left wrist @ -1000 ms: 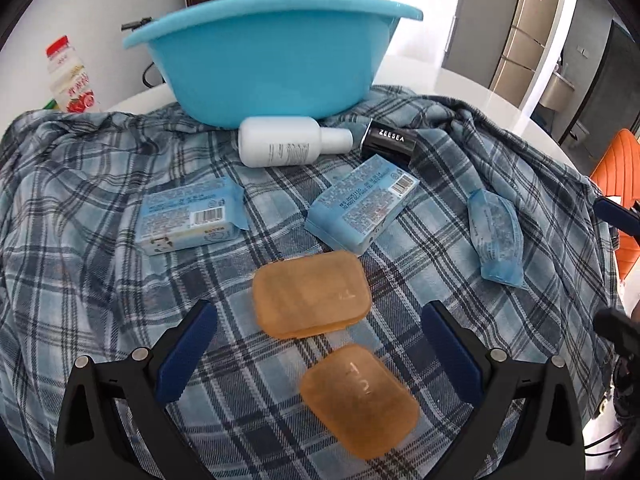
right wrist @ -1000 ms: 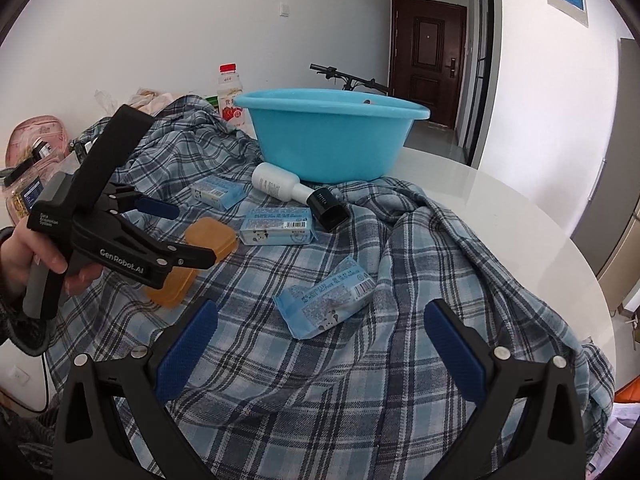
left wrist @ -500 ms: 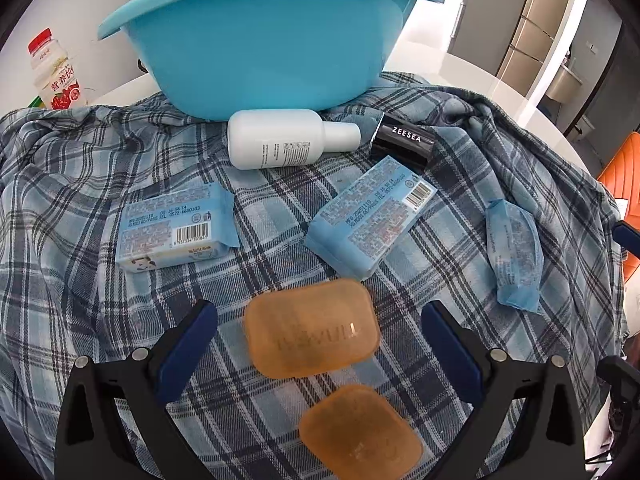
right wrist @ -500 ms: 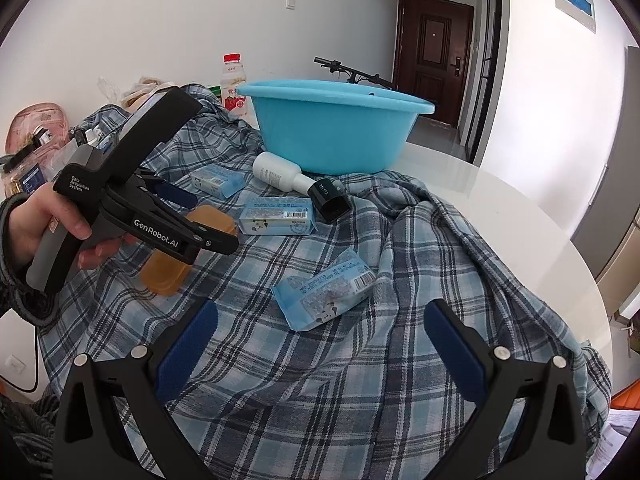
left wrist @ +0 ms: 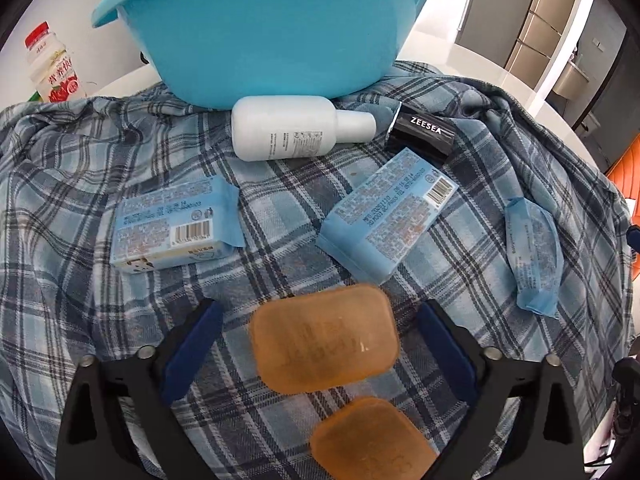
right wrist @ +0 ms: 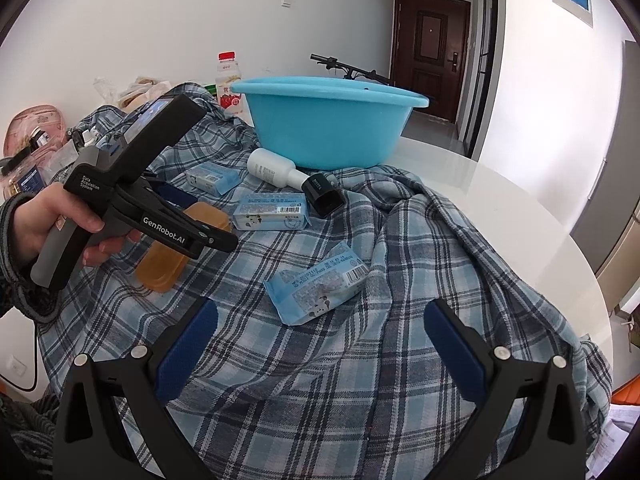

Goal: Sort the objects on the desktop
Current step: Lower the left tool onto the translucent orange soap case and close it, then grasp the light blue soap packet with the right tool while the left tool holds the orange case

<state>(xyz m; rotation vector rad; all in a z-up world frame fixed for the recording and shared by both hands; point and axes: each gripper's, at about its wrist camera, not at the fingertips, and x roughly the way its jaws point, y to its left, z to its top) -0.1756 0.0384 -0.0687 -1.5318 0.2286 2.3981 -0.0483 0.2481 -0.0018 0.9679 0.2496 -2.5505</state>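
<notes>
White round table [right wrist: 516,216] draped in a blue plaid cloth [right wrist: 360,380]; blue basin [left wrist: 272,28] sat at the far end as the reference point.

Upper amber soap case [left wrist: 324,338] lay well in front of the basin, bracketed by the left gripper [left wrist: 320,344], whose blue pads [left wrist: 194,350] stood wide apart on either side of it with visible gaps, nothing clamped. Second amber soap case [left wrist: 372,442] lay nearer the camera than the first, further from the basin.

Outward: two blue wipe packs between cases and basin, left wipe pack [left wrist: 176,226] and middle wipe pack [left wrist: 390,214]. Third wipe pack [left wrist: 534,256] off to the basin's right-front. White bottle [left wrist: 296,132] lay on its side touching the basin's base, neck toward the black ZEESEA cap [left wrist: 424,134] just beside it.

Right gripper [right wrist: 320,340] fully spread, holding nothing, over bare cloth, third pack ahead of it. Red-capped drink bottle [left wrist: 50,68] stood left of the basin. Hand [right wrist: 52,226] gripped the left tool's handle.
</notes>
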